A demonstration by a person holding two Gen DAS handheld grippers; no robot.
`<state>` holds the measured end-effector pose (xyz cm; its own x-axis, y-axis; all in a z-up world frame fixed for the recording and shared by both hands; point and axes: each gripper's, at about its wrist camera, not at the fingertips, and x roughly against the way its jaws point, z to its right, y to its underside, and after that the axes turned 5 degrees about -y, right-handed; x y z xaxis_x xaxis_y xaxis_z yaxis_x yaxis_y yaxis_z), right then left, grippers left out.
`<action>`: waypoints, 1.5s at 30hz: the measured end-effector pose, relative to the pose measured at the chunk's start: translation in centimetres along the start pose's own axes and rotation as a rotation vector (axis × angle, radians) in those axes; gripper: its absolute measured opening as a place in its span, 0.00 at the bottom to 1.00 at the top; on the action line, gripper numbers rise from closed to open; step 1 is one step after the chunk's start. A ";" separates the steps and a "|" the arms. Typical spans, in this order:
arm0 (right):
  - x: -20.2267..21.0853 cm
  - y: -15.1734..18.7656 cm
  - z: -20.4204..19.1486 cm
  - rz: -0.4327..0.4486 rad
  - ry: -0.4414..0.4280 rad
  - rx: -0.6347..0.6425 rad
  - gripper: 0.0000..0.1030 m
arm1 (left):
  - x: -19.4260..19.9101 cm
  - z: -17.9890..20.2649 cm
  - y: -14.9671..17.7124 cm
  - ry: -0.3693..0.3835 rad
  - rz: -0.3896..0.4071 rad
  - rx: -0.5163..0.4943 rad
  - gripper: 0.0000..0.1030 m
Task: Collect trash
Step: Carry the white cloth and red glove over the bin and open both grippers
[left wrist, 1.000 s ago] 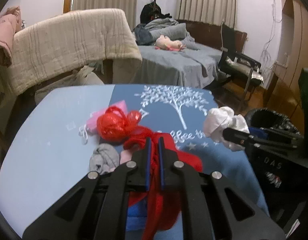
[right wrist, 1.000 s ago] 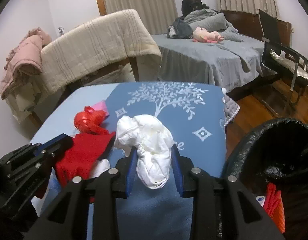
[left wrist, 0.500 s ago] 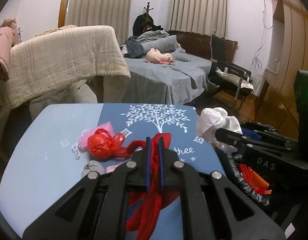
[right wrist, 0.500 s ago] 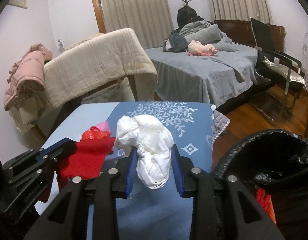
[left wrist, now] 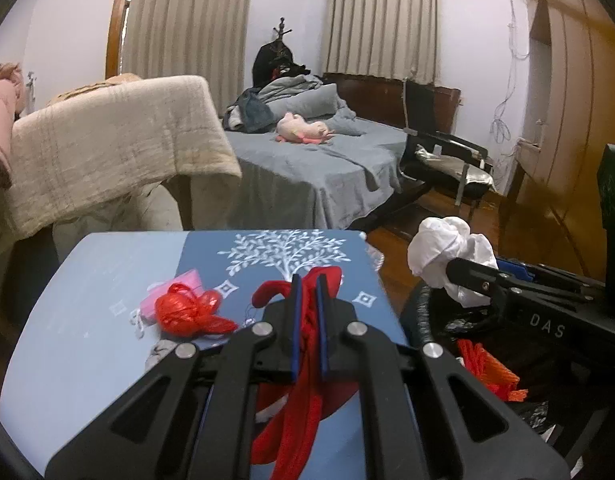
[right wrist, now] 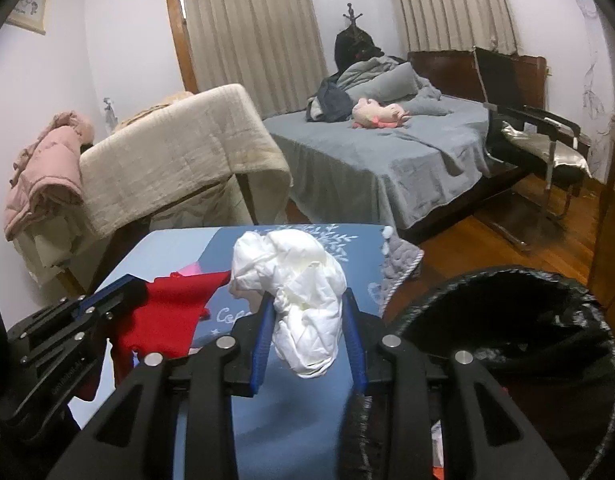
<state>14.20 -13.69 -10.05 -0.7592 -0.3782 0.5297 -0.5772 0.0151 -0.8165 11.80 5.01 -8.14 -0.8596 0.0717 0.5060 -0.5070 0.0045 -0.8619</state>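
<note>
Left hand-held gripper (left wrist: 308, 280) pinches red cloth (left wrist: 303, 400); right hand-held gripper (right wrist: 307, 304) clamps white wad (right wrist: 303, 292) beside bin (right wrist: 507, 292).

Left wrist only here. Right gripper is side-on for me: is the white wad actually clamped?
Observer: Yes. The right gripper has both blue pads pressed against the white wad, which bulges above them.
Operator: Bin opening clear? I see only a slice of it.
Observer: The bin shows a wide open mouth with a black liner, lower right of the wad.
Operator: How does my red cloth look from there?
Observer: The red cloth hangs from the left gripper over the blue table.
</note>
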 end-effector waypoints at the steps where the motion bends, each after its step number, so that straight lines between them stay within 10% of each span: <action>1: 0.5 0.0 0.3 0.007 0.008 -0.001 0.32 | 0.1 0.4 -0.1 0.006 0.002 -0.004 0.06; 45: 10.3 3.9 18.3 0.038 0.396 -0.197 0.33 | -5.4 20.5 -0.2 0.379 -0.059 -0.183 0.06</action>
<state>9.62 -34.51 -11.97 -0.8153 0.0092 0.5790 -0.5642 0.2129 -0.7977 15.18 -15.82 -10.06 -0.7274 0.4279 0.5364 -0.5057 0.1942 -0.8406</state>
